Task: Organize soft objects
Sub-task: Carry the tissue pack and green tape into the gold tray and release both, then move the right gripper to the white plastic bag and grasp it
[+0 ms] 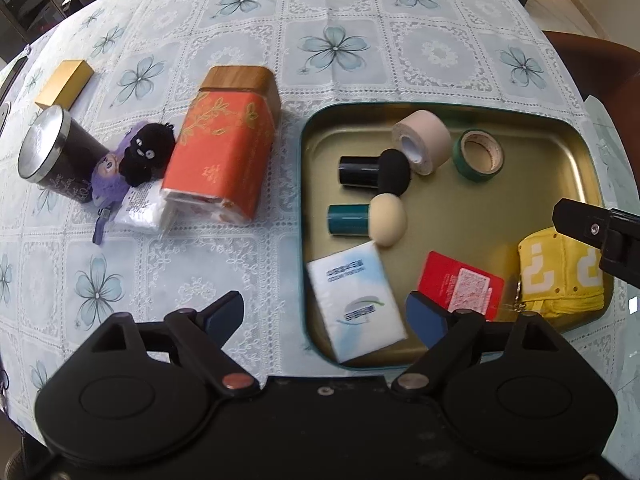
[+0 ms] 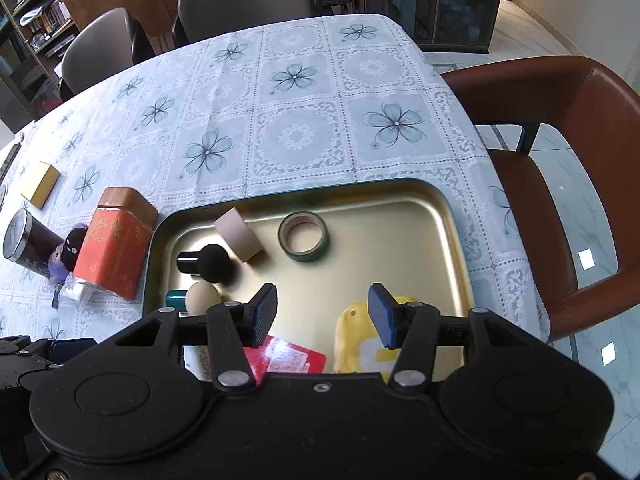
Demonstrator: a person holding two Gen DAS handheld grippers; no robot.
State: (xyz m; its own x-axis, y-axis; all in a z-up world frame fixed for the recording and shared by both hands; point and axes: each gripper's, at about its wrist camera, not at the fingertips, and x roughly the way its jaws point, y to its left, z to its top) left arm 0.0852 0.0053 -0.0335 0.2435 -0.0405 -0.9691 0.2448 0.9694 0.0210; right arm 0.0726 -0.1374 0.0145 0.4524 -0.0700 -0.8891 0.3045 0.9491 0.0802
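Observation:
A gold tray (image 1: 560, 152) (image 2: 400, 216) holds a white tissue pack (image 1: 356, 300), a red packet (image 1: 460, 284), a yellow pouch (image 1: 556, 280) (image 2: 360, 340), a black puff (image 1: 394, 170) (image 2: 216, 262), a beige sponge (image 1: 388, 220) (image 2: 202, 298), a pink tape roll (image 1: 420, 142) and a green tape roll (image 1: 478, 154) (image 2: 304, 236). A black plush (image 1: 146, 154) and a purple plush (image 1: 108, 184) lie on the table left of the tray, beside another tissue pack (image 1: 142, 210). My left gripper (image 1: 324, 318) is open above the tray's near left edge. My right gripper (image 2: 322, 316) is open above the yellow pouch.
An orange tin (image 1: 228, 148) (image 2: 116, 248) with a wooden lid, a dark cylinder can (image 1: 56, 154) and a gold box (image 1: 64, 84) stand on the flowered tablecloth at left. A brown chair (image 2: 560, 168) is at the table's right edge, grey chairs (image 2: 240, 0) behind.

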